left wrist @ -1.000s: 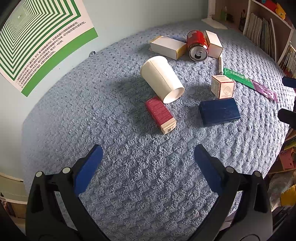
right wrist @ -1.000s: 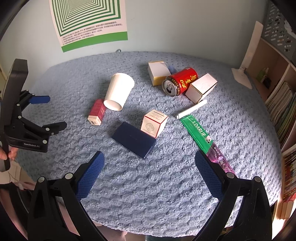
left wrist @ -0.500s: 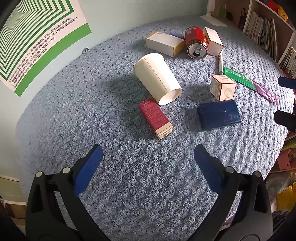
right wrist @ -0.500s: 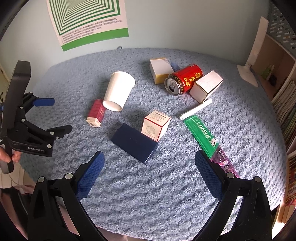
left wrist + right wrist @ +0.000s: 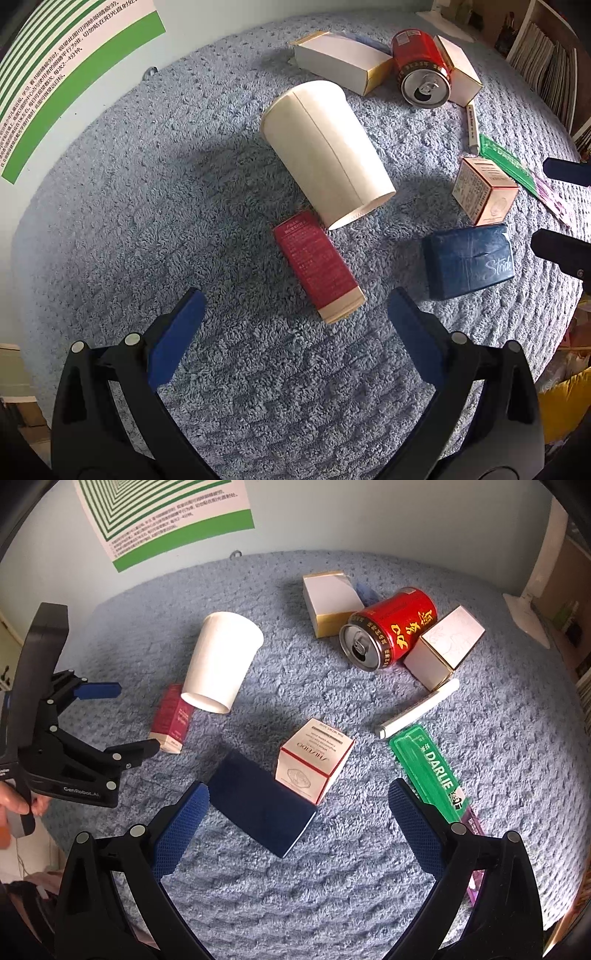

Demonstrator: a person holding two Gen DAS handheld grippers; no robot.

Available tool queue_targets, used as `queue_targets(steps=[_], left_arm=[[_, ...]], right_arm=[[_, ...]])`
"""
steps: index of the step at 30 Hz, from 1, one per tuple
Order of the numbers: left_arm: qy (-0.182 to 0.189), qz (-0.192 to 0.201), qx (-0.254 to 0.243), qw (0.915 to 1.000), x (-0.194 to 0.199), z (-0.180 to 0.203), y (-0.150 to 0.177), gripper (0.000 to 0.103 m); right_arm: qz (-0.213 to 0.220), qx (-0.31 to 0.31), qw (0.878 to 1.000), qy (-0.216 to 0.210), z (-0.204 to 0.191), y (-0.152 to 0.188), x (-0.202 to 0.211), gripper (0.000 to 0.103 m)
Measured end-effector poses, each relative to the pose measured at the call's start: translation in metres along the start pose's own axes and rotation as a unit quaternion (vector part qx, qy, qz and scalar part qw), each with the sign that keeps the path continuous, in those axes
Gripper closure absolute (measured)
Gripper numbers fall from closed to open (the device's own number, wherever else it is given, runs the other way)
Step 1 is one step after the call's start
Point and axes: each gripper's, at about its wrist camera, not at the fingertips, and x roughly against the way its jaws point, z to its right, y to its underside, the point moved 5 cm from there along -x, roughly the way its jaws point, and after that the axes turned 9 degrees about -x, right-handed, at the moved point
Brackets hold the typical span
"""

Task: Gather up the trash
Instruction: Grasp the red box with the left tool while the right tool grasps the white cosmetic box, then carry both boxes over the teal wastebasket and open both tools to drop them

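Blue carpet (image 5: pixel 229 387), left gripper (image 5: pixel 295 314) wide open near red box (image 5: pixel 319 269), right gripper (image 5: pixel 297 805) wide open, seemingly untouching.

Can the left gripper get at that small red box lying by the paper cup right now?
Probably yes. The left gripper is open with the small red box lying just ahead between its fingers, and nothing lies between them. The paper cup lies close against the box's far end, so a grab there might nudge it.

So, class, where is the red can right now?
In the right wrist view the red can lies on its side at the far right, wedged between two white boxes.
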Motion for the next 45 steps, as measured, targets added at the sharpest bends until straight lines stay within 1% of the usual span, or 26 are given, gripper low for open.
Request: queue_targets(steps=[4, 6, 7, 8, 9, 11, 12, 13, 14, 15, 16, 17, 18, 21, 26, 31, 34, 39, 42, 45], left_arm=[[0.007, -0.013, 0.008, 0.9999, -0.016, -0.004, -0.006, 0.007], [0.023, -0.023, 0.018, 0.9993, -0.023, -0.006, -0.007, 0.008], [0.031, -0.028, 0.024, 0.9989, -0.026, -0.007, -0.008, 0.009], [0.037, -0.03, 0.029, 0.9984, -0.029, -0.007, -0.008, 0.016], [0.041, -0.032, 0.029, 0.9982, -0.032, -0.007, -0.007, 0.021], [0.037, -0.039, 0.025, 0.9982, -0.038, -0.009, -0.006, 0.035], [0.037, -0.043, 0.023, 0.9981, -0.041, -0.009, -0.006, 0.04], [0.039, -0.045, 0.024, 0.9979, -0.043, -0.009, -0.005, 0.045], [0.046, -0.041, 0.028, 0.9977, -0.042, -0.009, -0.005, 0.048], [0.049, -0.037, 0.031, 0.9976, -0.041, -0.01, -0.005, 0.05], [0.055, -0.034, 0.033, 0.9973, -0.04, -0.011, -0.005, 0.058], [0.06, -0.033, 0.034, 0.9971, -0.039, -0.011, -0.005, 0.069], [0.06, -0.032, 0.035, 0.9971, -0.038, -0.013, -0.004, 0.075], [0.064, -0.026, 0.037, 0.997, -0.033, -0.016, -0.002, 0.076], [0.056, -0.007, 0.025, 0.9981, -0.004, -0.021, 0.008, 0.076], [0.056, 0.015, 0.002, 0.9983, 0.023, -0.012, 0.011, 0.076], [0.06, 0.025, -0.02, 0.9977, 0.032, -0.002, 0.015, 0.076], [0.069, 0.04, -0.062, 0.9949, 0.048, 0.021, 0.021, 0.076], [0.081, 0.048, -0.097, 0.9908, 0.055, 0.041, 0.02, 0.076], [0.092, 0.055, -0.142, 0.984, 0.063, 0.069, 0.021, 0.076]], right_arm=[[-0.023, -0.018, 1.0, 0.009, 0.006, -0.009, -0.025, 0.008], [-0.031, -0.027, 0.999, 0.011, 0.008, -0.012, -0.035, 0.009], [-0.036, -0.031, 0.999, 0.012, 0.009, -0.013, -0.039, 0.017], [-0.042, -0.034, 0.998, 0.015, 0.009, -0.013, -0.044, 0.035], [-0.05, -0.038, 0.998, 0.018, 0.011, -0.013, -0.049, 0.039], [-0.059, -0.045, 0.997, 0.019, 0.013, -0.011, -0.056, 0.04], [-0.062, -0.046, 0.997, 0.019, 0.013, -0.011, -0.058, 0.04], [-0.064, -0.045, 0.997, 0.019, 0.013, -0.01, -0.06, 0.043], [-0.065, -0.045, 0.997, 0.017, 0.012, -0.01, -0.061, 0.049], [-0.065, -0.045, 0.997, 0.016, 0.011, -0.009, -0.061, 0.049], [-0.064, -0.045, 0.997, 0.014, 0.011, -0.009, -0.061, 0.049], [-0.062, -0.045, 0.997, 0.013, 0.011, -0.009, -0.059, 0.049], [-0.058, -0.046, 0.997, 0.011, 0.011, -0.009, -0.056, 0.049], [-0.046, -0.045, 0.998, 0.009, 0.012, -0.008, -0.044, 0.049], [-0.023, -0.042, 0.999, 0.009, 0.012, -0.004, -0.02, 0.049], [-0.006, -0.046, 0.999, 0.015, 0.015, 0.015, 0.006, 0.049], [0.003, -0.056, 0.998, 0.022, 0.021, 0.03, 0.018, 0.049], [0.022, -0.098, 0.994, 0.035, 0.041, 0.051, 0.04, 0.049], [0.032, -0.129, 0.99, 0.048, 0.053, 0.075, 0.06, 0.049], [0.044, -0.172, 0.982, 0.062, 0.07, 0.102, 0.079, 0.049]])
